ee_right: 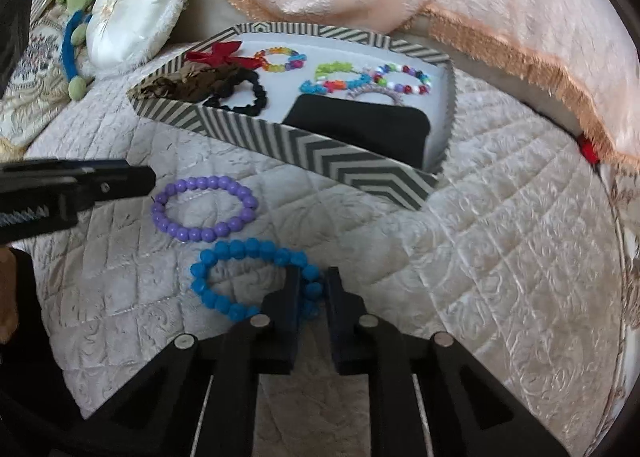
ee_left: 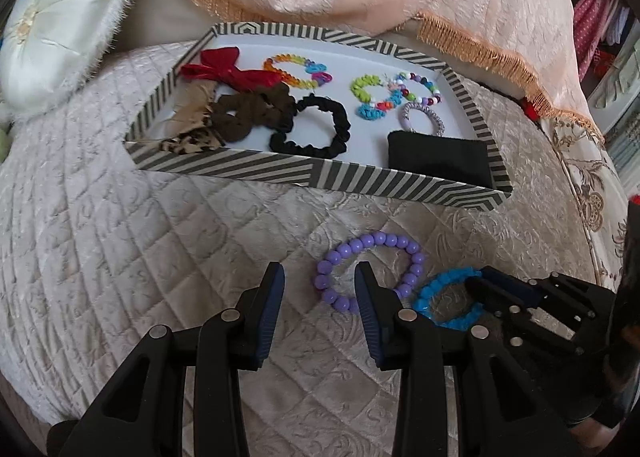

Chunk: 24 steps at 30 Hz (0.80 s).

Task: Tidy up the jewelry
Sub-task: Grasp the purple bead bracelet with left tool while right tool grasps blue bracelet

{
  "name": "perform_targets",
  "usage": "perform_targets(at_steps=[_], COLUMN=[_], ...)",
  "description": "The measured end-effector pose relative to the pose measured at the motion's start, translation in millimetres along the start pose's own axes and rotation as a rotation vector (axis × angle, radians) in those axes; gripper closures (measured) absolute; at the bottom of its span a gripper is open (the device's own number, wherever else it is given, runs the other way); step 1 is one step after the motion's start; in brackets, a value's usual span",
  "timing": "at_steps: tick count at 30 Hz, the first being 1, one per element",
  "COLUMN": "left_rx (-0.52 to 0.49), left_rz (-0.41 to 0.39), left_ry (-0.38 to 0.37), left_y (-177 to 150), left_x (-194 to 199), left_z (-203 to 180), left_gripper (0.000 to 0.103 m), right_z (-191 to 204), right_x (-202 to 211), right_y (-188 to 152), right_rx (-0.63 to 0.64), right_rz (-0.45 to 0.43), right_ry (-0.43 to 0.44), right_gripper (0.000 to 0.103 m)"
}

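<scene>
You work over a quilted bed cover (ee_right: pixel 500 257), pale and stitched in diamonds. On it, farther from you, stands a striped tray (ee_left: pixel 224 168) with low walls; its long side runs left to right in both views. Inside lie a black pouch (ee_left: pixel 438 159) at the near right corner, a black scrunchie (ee_left: pixel 310 127), a brown scrunchie (ee_left: pixel 248 109), a red bow (ee_left: pixel 224 67) and several coloured bead bracelets, all flat on the white floor.

Between the tray and you, two bracelets lie flat on the cover, just beside each other. The purple bracelet (ee_right: pixel 204 209) is an oval with its long axis left to right in the right wrist view. The blue bracelet (ee_right: pixel 248 277) is nearer, its long axis also about left to right.

Your left tool (ee_left: pixel 320 277) has its fingers apart; one finger is inside the purple ring, one outside, over its left side, not pressing it.

Your right tool (ee_right: pixel 314 277) has its fingers together, clamped on the right side of the blue bracelet
</scene>
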State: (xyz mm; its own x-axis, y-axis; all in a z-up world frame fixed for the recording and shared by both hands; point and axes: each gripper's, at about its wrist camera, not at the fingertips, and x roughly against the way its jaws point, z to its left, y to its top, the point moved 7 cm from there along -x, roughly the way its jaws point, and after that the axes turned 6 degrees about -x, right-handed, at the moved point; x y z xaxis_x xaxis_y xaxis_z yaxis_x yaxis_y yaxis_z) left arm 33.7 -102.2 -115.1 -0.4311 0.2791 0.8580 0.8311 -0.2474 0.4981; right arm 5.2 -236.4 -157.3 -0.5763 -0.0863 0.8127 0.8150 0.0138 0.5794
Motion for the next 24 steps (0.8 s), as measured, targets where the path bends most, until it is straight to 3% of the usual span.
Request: perform_targets(at_steps=[10,22,24], left_rx=[-0.027,-0.048,-0.046], left_rz=[0.067,0.055,0.04], left_ry=[-0.002,0.019,0.024], left_y=[-3.5,0.4,1.6], left_x=[-28.6,-33.7,-33.6], left_z=[-6.5,-9.9,-9.2], left_gripper=[0.075,0.076,0.09], right_z=[-6.0,-4.7,-4.1], right_x=[-4.4,-6.0,-3.9], right_y=[-0.6,0.9,1.9], right_rx=[-0.036,-0.034,-0.037], right_rz=[0.005,-0.022,-0.026], right_ry=[0.04,0.032,0.037], right_gripper=[0.089,0.091,0.094])
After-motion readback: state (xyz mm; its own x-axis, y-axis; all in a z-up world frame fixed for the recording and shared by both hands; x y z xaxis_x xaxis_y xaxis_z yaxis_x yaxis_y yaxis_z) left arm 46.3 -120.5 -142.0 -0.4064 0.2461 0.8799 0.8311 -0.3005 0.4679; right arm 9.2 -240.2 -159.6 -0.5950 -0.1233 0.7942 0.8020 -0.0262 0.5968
